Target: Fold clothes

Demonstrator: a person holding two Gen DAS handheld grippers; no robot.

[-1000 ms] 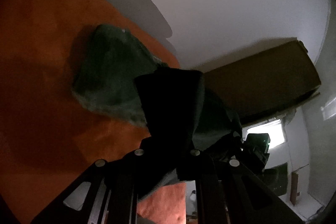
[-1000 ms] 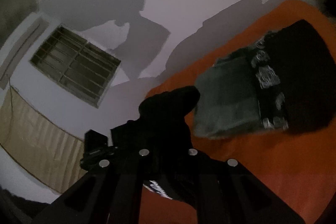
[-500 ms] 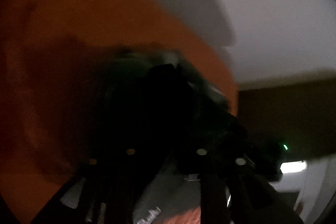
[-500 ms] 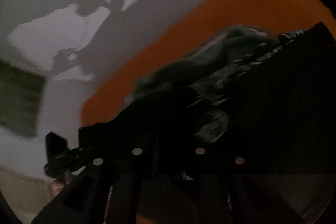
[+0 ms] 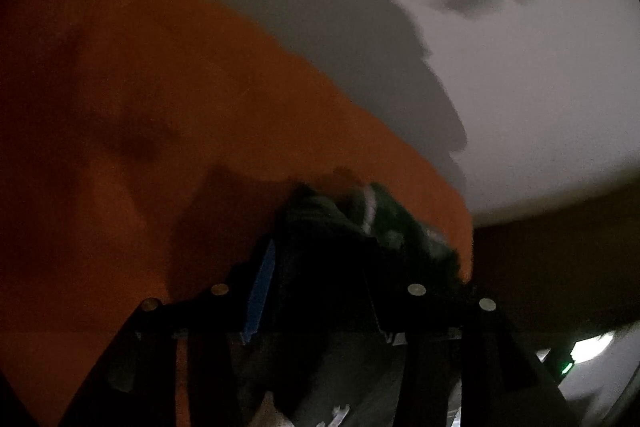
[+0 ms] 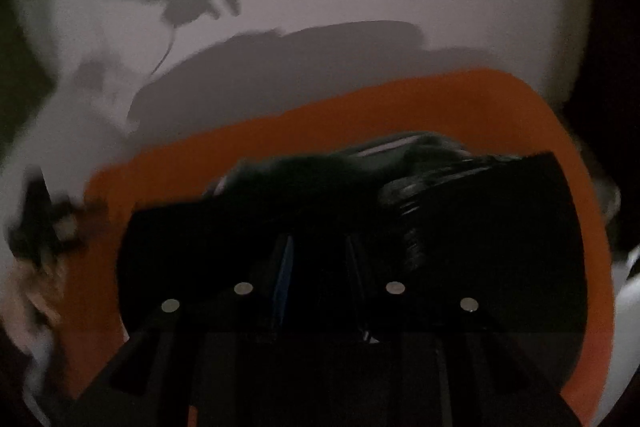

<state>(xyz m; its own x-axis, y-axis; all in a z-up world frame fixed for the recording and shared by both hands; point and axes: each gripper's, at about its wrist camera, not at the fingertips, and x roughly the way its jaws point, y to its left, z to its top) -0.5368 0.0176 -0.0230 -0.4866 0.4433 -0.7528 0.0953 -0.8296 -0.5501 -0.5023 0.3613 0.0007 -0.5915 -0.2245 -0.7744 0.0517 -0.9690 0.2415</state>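
The room is dim. In the left wrist view my left gripper (image 5: 320,255) points down at the orange bed cover (image 5: 160,107). Its jaws are opening, and the blue pad (image 5: 260,287) of one finger shows. Dark cloth lies between the fingers, and a crumpled dark green garment (image 5: 384,223) sits just beyond the tips. In the right wrist view my right gripper (image 6: 318,243) hangs low over a flat black garment (image 6: 480,227) on the orange cover (image 6: 240,147). Those jaws are also opening over the black cloth. Green-grey fabric (image 6: 380,163) lies at the garment's far edge.
A pale wall (image 5: 520,87) with cast shadows rises behind the bed. A dark brown piece of furniture (image 5: 560,247) stands at the right in the left wrist view, with a bright light (image 5: 592,347) below it. A blurred hand (image 6: 36,287) shows at the left edge of the right wrist view.
Both grippers have swung down from lifted cloth onto the bed and their jaws have parted. The black garment has gone from hanging in the fingers to lying spread on the orange cover.
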